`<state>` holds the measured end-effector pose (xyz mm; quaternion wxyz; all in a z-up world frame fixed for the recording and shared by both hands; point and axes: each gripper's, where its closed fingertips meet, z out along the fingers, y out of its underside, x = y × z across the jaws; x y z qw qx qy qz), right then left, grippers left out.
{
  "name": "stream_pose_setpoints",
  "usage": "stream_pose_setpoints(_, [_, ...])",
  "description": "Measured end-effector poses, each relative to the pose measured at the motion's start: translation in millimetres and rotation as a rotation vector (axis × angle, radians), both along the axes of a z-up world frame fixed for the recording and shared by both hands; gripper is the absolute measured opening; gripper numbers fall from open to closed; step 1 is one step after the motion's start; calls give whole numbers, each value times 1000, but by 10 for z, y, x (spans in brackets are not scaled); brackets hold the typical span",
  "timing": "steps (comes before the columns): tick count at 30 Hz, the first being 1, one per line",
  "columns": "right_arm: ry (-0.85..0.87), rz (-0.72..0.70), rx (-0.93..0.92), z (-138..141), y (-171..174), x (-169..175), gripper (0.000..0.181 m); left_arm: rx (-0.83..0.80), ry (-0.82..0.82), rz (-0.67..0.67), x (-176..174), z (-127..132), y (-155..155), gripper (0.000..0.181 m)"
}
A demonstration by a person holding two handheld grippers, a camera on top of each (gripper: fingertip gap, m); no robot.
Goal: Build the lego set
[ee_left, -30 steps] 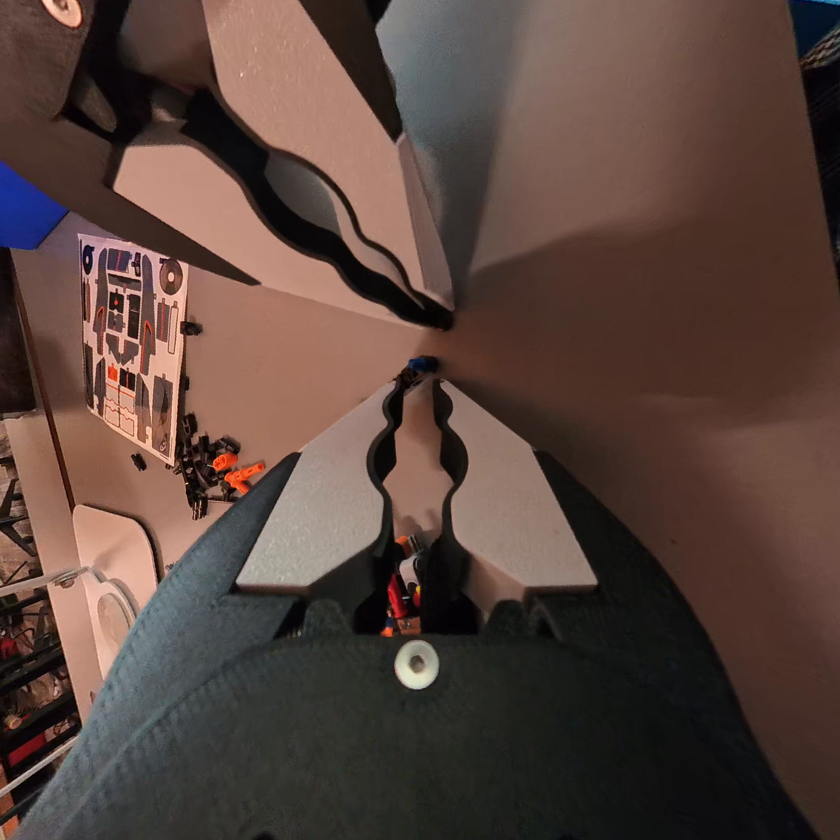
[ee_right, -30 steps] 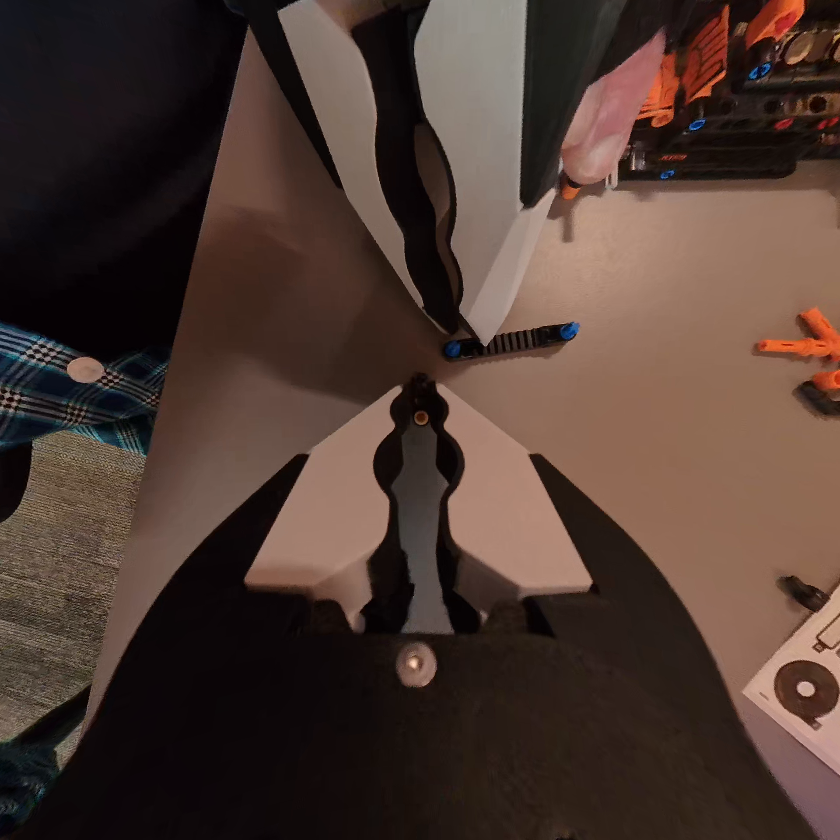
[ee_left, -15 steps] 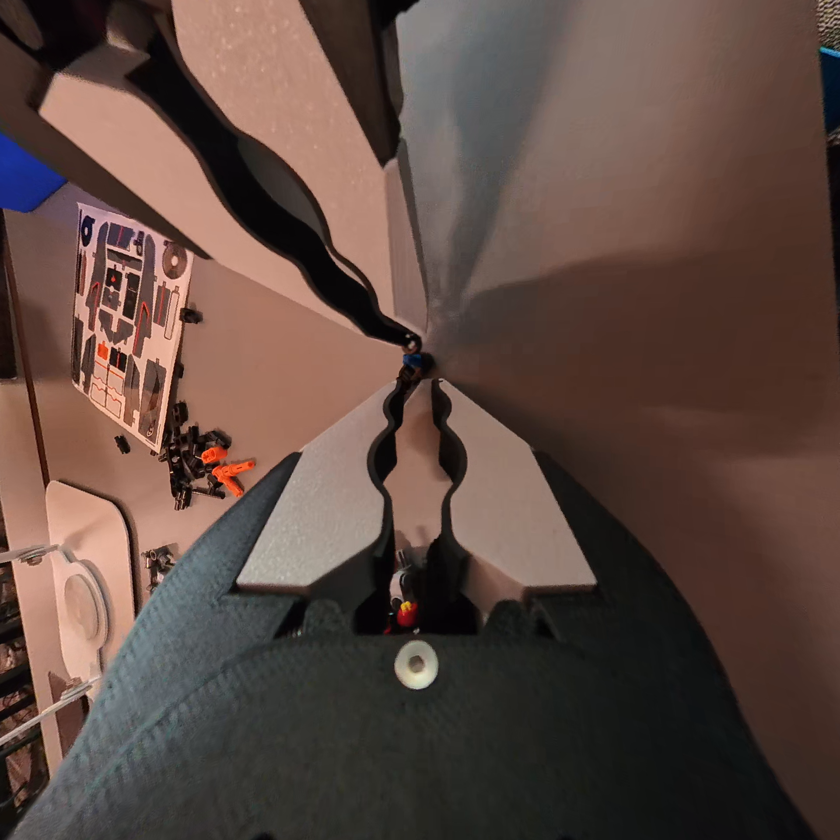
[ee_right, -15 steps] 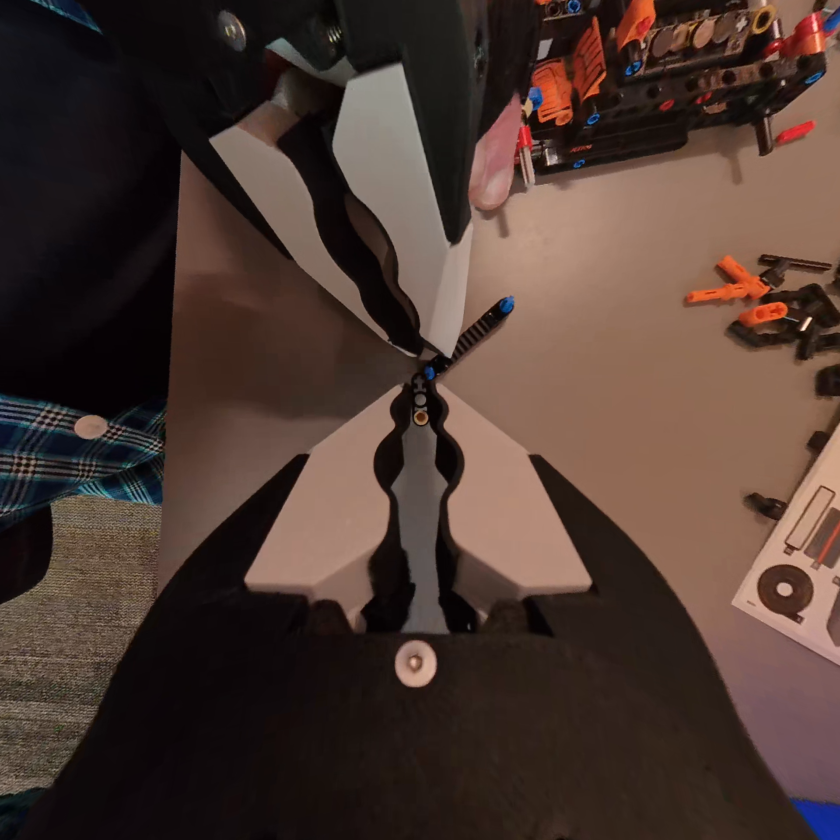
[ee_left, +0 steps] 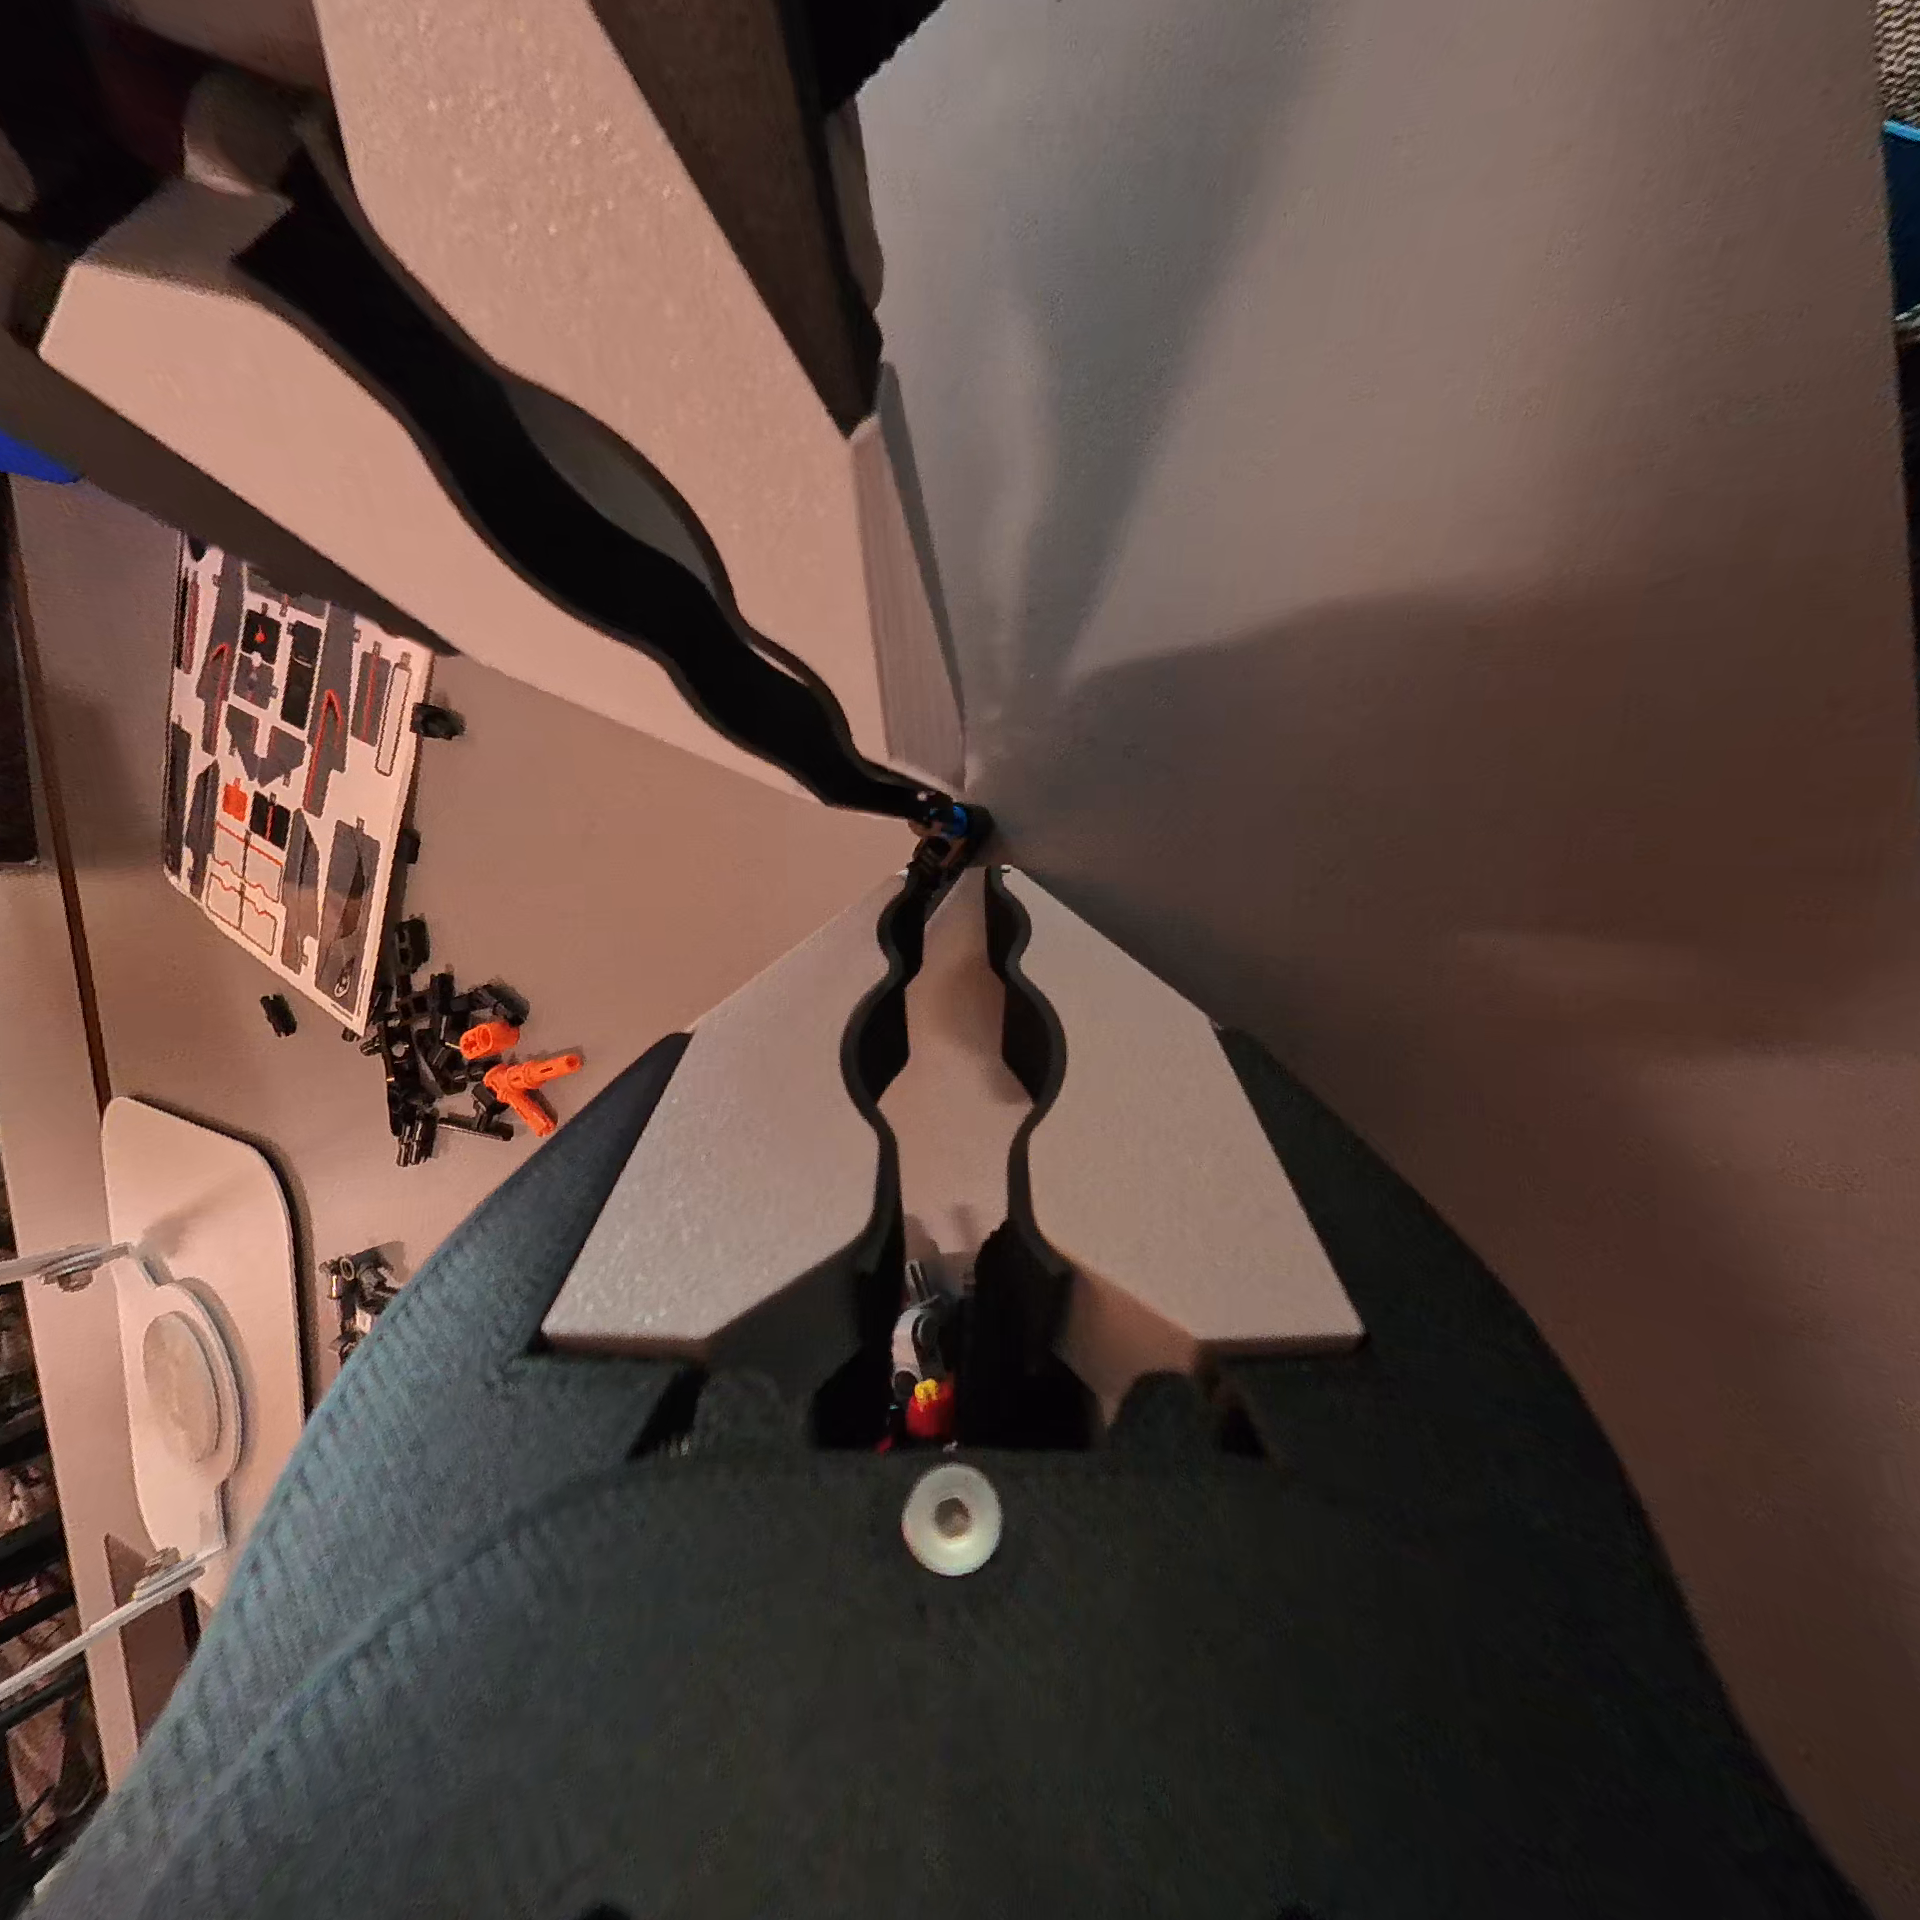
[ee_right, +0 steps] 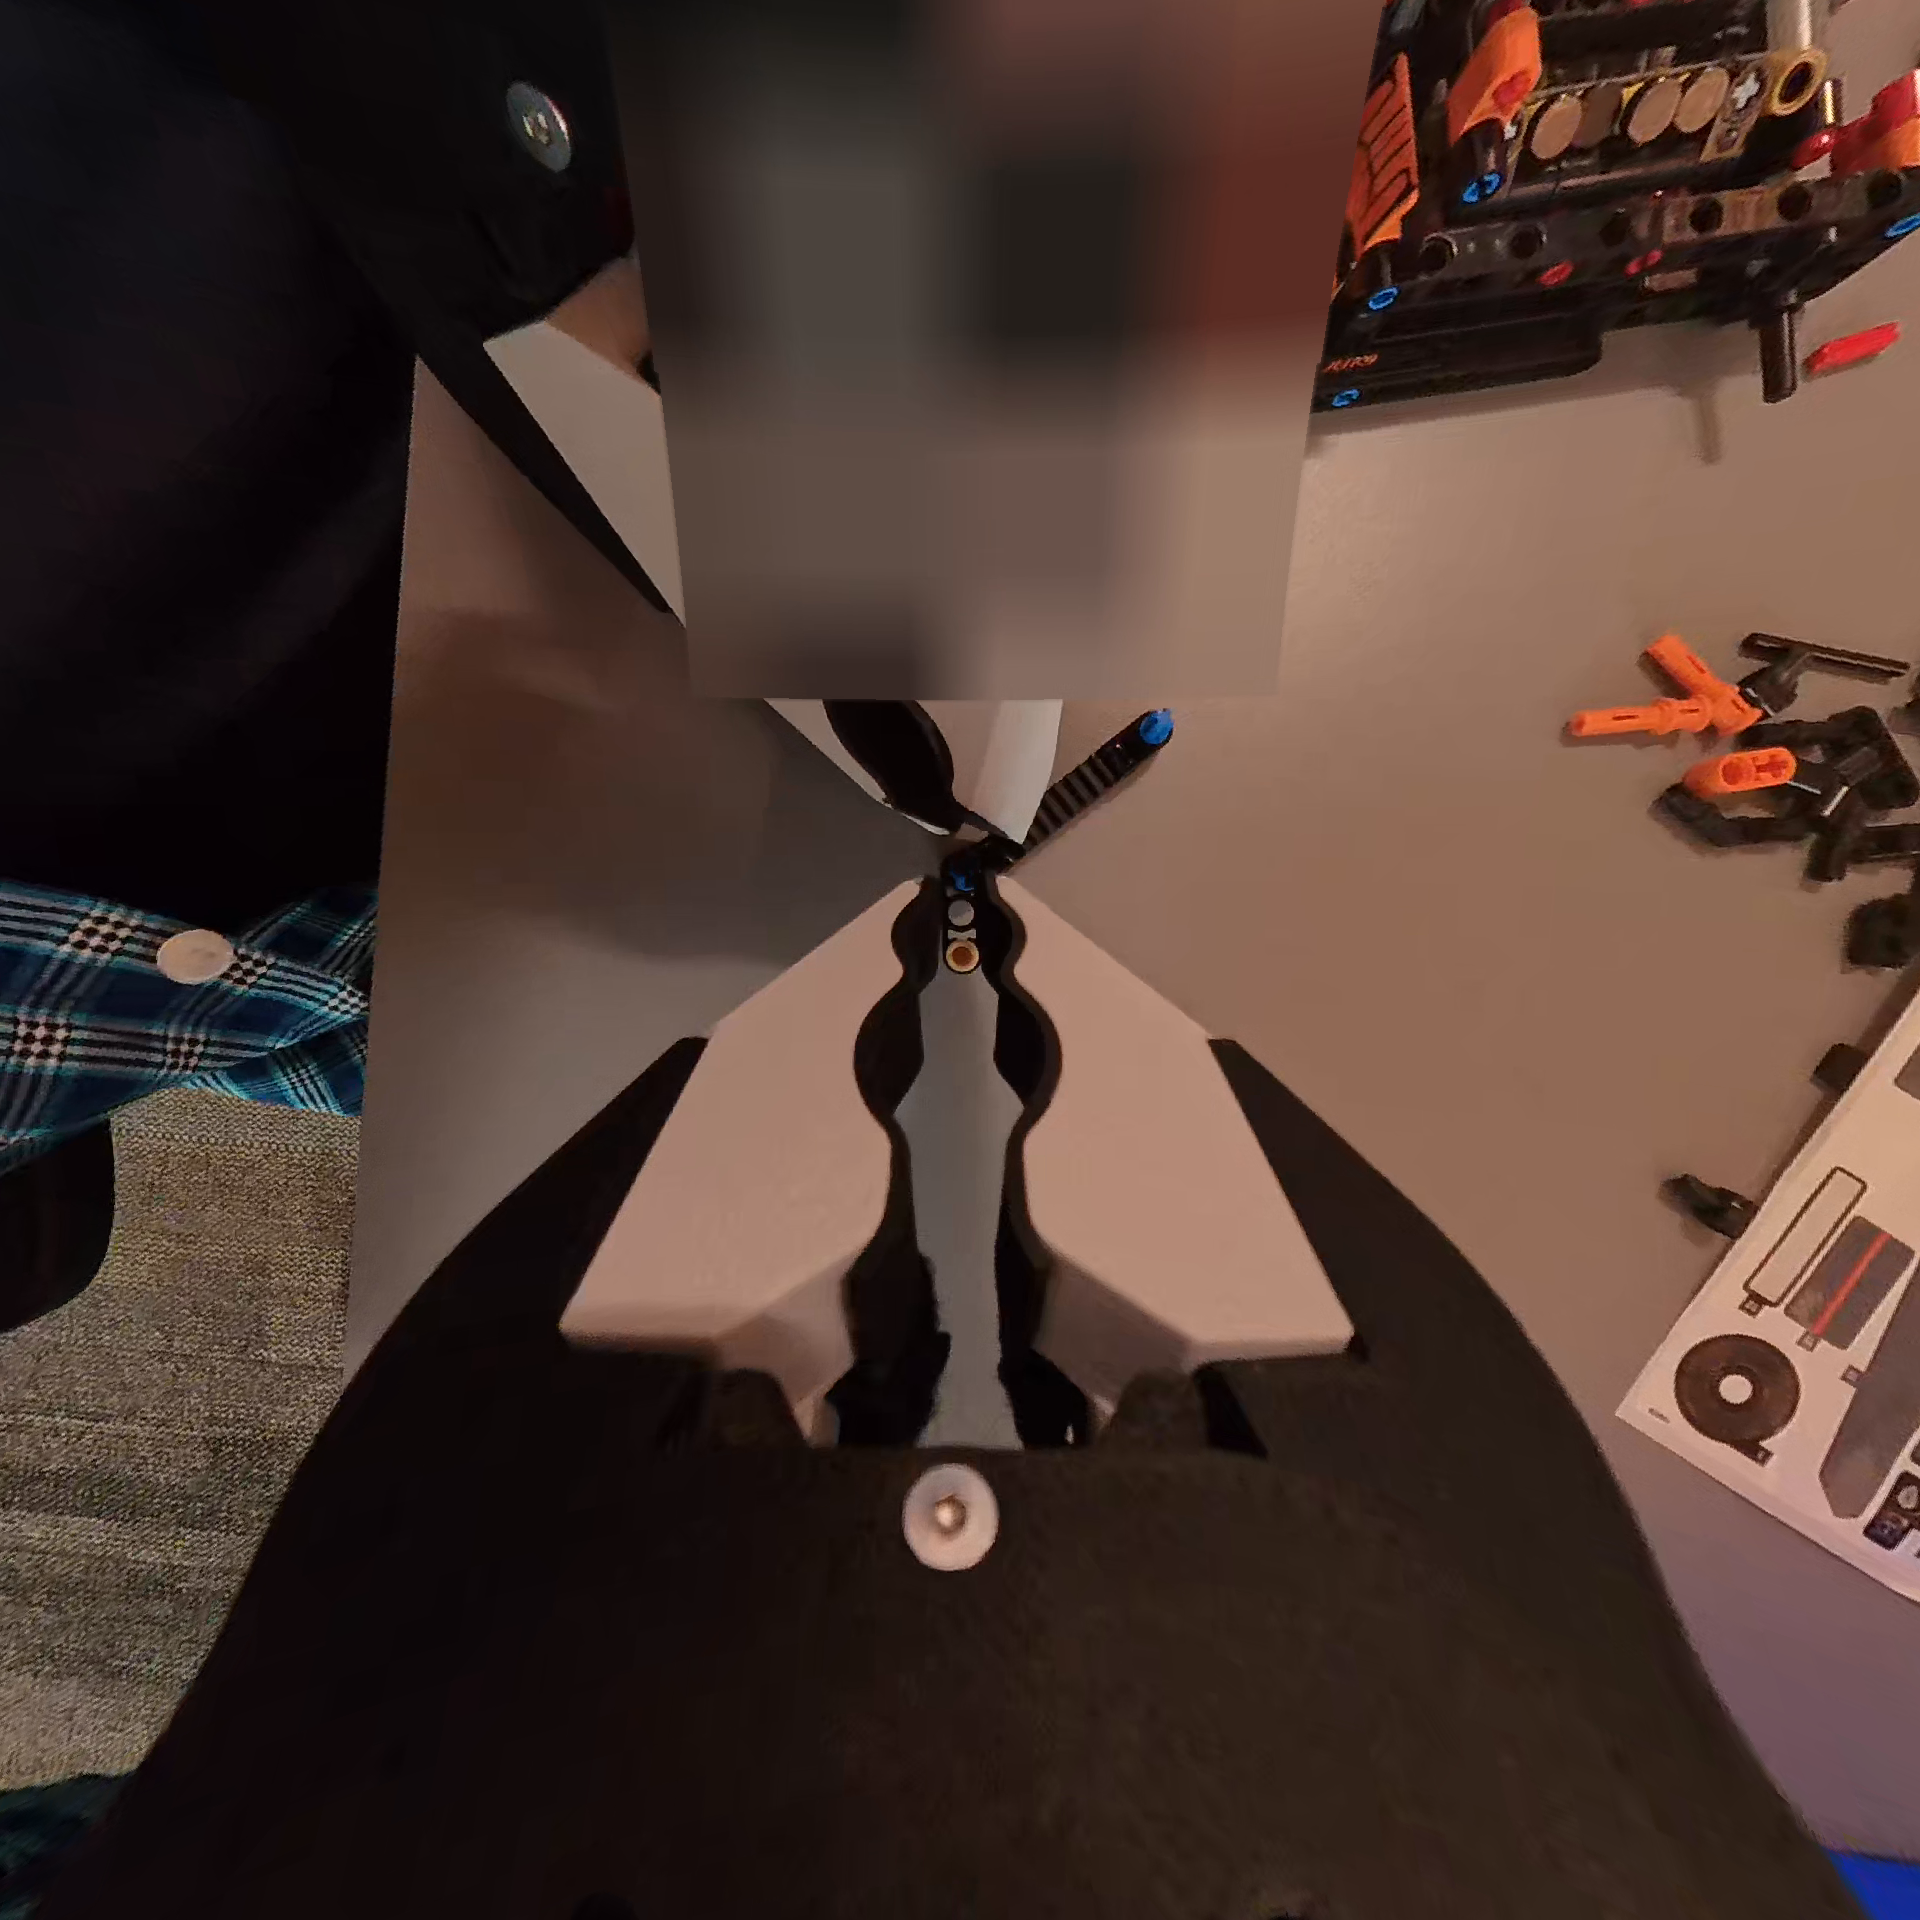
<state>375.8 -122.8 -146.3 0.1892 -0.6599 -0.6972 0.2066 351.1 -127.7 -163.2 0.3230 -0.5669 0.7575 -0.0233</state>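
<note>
Right wrist view: right gripper (ee_right: 958, 914) is nearly closed, pinching a short black beam (ee_right: 961, 935) at its tips; beam shows a pale hole and an orange pin. Just beyond, left gripper (ee_right: 971, 821) is clamped on one end of a black toothed rack (ee_right: 1091, 784) with blue pins, the far end sticking out free over the table (ee_right: 1351, 935). Beam tip meets the rack's held blue pin, so my read is a pin-into-hole join. Left wrist view confirms: left gripper (ee_left: 951, 878) has a narrow gap, the rack end (ee_left: 935, 857) barely visible at its tips, right gripper (ee_left: 940, 816) touching it. Handling guess: both parts are light, rigid, smooth plastic; a tiny grip area means they can twist or pop out under push force. Hold close to the joint and press along the pin axis. Further out: loose black and orange parts (ee_right: 1787, 769), a sticker sheet (ee_right: 1808, 1340), and the half-built model (ee_right: 1621, 197) at the table's far edge.
</note>
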Motion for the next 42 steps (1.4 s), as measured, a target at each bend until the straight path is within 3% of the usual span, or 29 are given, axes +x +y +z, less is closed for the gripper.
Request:
stream_pose_setpoints(1, [-2,0,0,1,2,-4,4,2,0,-1,-2,-1,1,11])
stream_pose_setpoints(28, [-109,231,30,-2,7,11,4,23,-7,-7,184,3,87,10])
stream_pose_setpoints(42, [-133,273,36,-19,-11,-5,4,31,-3,-10,155,12,70,10])
